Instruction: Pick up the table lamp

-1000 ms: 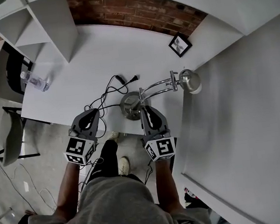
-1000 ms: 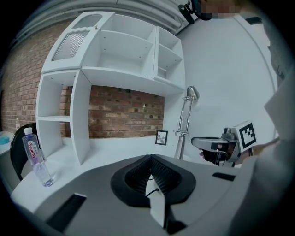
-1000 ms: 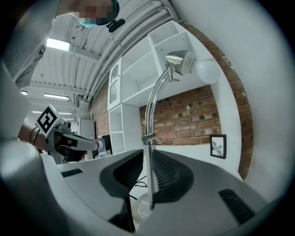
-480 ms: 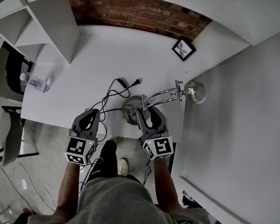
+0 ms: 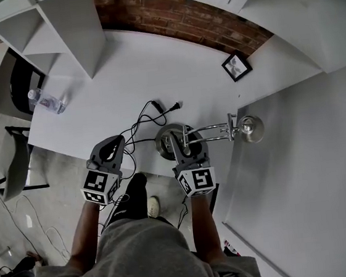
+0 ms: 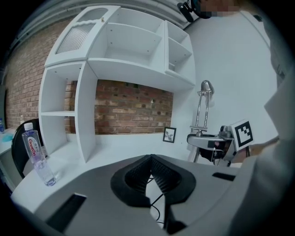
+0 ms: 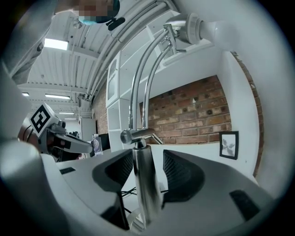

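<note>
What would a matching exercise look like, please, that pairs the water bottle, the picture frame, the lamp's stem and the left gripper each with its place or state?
Things:
1. water bottle
2. picture frame
3. lamp's stem
4. left gripper

Places or states:
A. jaws together, nothing held
B. between the right gripper's open jaws
C. table's left end, beside the shelf unit
D. by the brick wall, back right

Pairs: 1-C, 2-D, 3-B, 4-A.
The right gripper's jaws have just been opening, the stem between them unclamped.

right tongs (image 7: 150, 170) just opened and advanced; jaws now straddle the table lamp (image 7: 142, 189) stem.
</note>
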`<state>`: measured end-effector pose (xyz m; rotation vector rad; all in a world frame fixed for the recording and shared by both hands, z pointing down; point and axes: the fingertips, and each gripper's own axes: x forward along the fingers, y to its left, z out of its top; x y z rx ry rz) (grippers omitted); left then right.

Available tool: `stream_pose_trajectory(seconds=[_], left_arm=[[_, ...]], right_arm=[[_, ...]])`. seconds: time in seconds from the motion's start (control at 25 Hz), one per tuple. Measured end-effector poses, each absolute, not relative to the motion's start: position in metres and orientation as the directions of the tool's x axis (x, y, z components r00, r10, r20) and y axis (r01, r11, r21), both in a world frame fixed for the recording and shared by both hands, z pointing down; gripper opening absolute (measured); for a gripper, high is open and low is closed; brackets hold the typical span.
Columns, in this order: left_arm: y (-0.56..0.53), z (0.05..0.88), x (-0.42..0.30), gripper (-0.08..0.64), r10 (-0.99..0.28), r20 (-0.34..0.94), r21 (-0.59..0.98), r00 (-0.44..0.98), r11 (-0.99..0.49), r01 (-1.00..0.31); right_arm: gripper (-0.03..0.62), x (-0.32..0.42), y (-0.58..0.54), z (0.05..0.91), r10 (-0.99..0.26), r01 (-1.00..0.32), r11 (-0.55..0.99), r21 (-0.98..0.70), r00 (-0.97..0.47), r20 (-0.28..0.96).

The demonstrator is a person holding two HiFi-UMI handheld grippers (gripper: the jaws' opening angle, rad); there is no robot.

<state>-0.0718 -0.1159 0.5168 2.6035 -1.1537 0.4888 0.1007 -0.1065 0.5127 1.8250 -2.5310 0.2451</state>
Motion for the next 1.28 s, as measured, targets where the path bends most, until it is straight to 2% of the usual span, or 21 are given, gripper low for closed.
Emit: stream_pose_trajectory(seconds=[1.28], left_arm=[[-0.136, 0.532, -0.102, 0.005, -0.703, 0.423, 0.096, 0.572, -0.593, -0.8]], right_arm=[[0.196, 0.083, -0.144, 0.524, -0.922, -0.927, 0.355, -0.121, -0.368, 0.119]])
